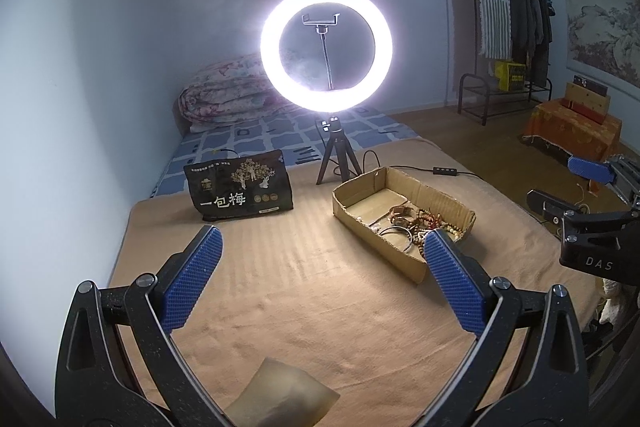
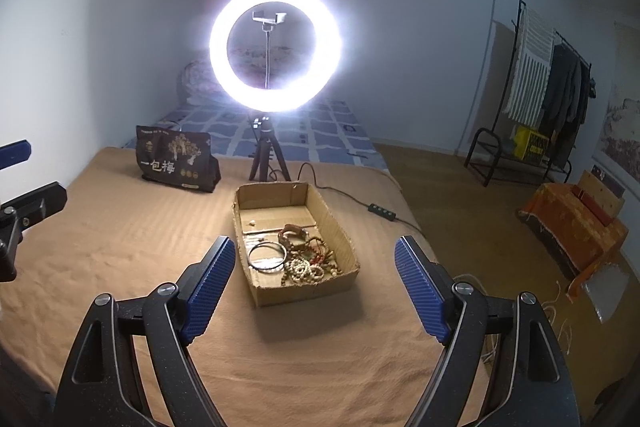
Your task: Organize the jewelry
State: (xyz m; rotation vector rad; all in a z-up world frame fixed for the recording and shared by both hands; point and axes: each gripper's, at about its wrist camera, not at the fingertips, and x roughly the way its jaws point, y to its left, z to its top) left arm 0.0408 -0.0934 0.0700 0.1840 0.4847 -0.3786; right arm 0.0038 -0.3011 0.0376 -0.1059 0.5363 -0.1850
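Meanwhile, both grippers hover empty, fingers spread: left gripper [image 1: 320,263], right gripper [image 2: 312,275]; jewelry [image 2: 304,255] lies tangled in the cardboard tray [image 2: 340,227] on the bed; best lift one bangle [image 2: 267,256] cleanly, avoiding neighbouring beads.

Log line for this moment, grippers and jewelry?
left gripper: open, empty | right gripper: open, empty | jewelry: piled in cardboard box | nothing picked yet

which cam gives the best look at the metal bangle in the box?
Right wrist: the metal bangle lies unobstructed in the cardboard box, its full ring visible. In the left wrist view the bangle is seen edge-on, near the left tongs' blue pad.
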